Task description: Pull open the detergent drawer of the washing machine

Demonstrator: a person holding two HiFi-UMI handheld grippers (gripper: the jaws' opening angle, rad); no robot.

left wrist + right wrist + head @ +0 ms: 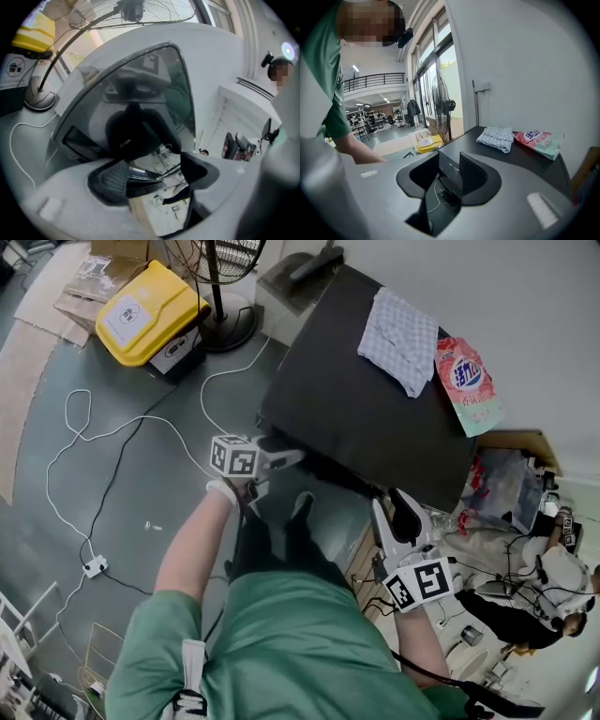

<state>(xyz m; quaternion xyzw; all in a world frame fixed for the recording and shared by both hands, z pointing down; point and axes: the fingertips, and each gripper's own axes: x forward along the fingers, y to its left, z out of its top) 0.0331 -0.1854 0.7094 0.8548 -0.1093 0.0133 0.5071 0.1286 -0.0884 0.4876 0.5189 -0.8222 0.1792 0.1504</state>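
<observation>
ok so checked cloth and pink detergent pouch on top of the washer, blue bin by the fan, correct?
No: the bin by the fan is yellow, not blue; head view shows it. The checked cloth and pink detergent pouch are on the washer.

Big open lab/workshop hall, not a home. Bare grey floor w/ white cables snaking across it to a plug block. Flattened cardboard and a yellow bin lie near a pedestal fan. A lone washing machine stands against a plain white wall, w/ a cloth + detergent pouch on top. Tall glazed front, mezzanine w/ railing, desks & office chairs further back under strip lights. Beside the machine another person sits low among wires and misc. gear.
</observation>
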